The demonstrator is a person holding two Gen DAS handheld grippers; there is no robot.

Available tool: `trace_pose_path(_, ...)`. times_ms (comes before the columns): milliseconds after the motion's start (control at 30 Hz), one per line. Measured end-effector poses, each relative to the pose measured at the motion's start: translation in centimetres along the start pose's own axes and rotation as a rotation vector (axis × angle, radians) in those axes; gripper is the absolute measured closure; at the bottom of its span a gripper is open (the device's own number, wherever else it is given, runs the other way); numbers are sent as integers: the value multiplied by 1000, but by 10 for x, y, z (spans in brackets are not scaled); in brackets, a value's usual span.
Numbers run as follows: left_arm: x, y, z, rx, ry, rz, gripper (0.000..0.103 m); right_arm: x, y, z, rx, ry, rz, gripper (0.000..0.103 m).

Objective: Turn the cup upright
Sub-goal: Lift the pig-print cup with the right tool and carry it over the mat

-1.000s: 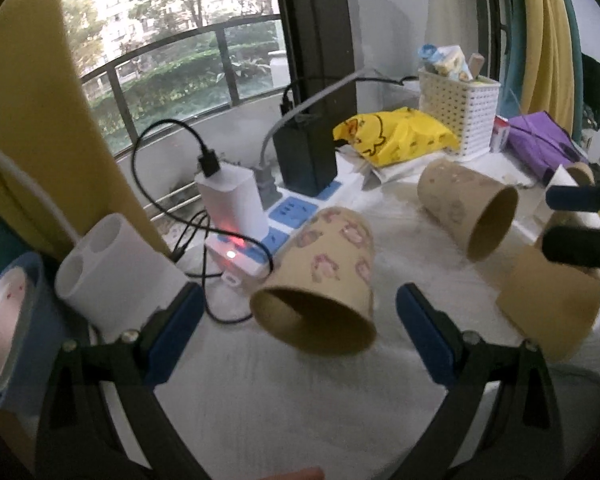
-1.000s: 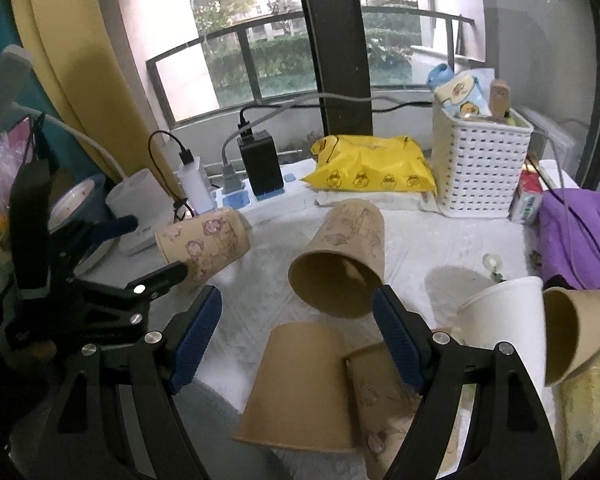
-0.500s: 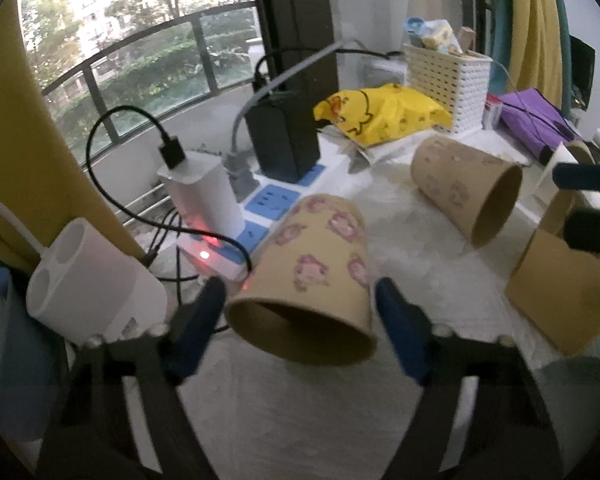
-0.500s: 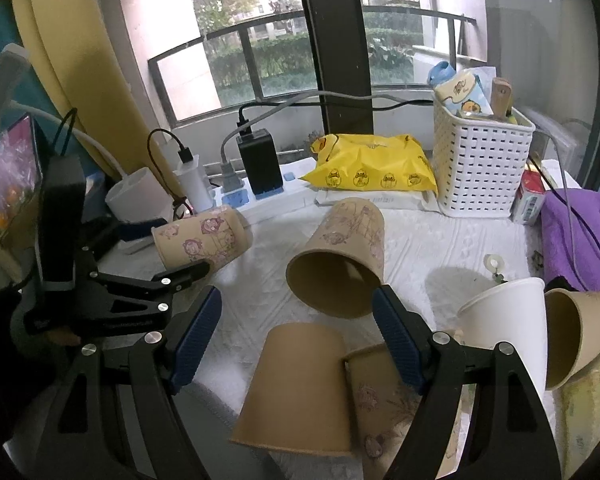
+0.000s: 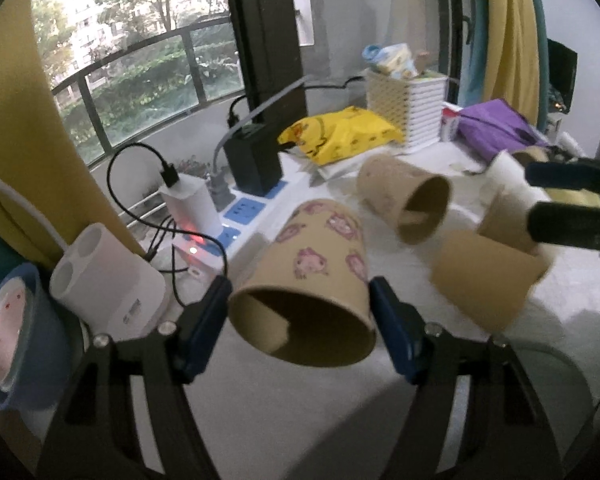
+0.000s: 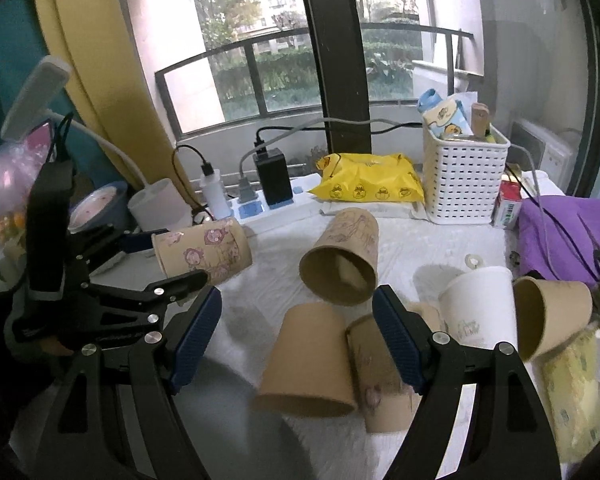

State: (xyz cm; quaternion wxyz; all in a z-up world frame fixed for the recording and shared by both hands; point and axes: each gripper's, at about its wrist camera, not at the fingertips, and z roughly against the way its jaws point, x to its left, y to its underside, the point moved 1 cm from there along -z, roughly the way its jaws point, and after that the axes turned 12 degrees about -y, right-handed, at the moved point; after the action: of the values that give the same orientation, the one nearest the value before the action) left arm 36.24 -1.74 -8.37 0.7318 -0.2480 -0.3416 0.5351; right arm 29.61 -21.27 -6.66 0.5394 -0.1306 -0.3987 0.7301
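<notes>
Cup [image 5: 312, 276] lies on its side between left tongs [image 5: 300, 316], pads touching its rim: grasping. Right tongs [image 6: 296, 328] released. Risk: thin rim crumples under squeeze, or cup slips on rotation.

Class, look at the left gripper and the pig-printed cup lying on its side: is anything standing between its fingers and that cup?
Nothing visible does. The left gripper already has the pig-printed cup between its blue fingers, one finger on each side near the rim. The other cups lie farther away, to its right.
</notes>
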Motion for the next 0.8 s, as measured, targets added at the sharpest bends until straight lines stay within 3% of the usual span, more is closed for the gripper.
trace_pose_path(233, -19, 24, 65, -24, 39, 10, 31, 20, 18, 41, -31, 1, 13, 22)
trace_pose_path(467, -46, 68, 125, -26, 96, 3, 31, 44, 54, 80, -34, 11, 20, 22)
trace_pose_path(800, -85, 130, 169, -11, 198, -65, 31, 66, 124, 115, -9, 28, -19, 22)
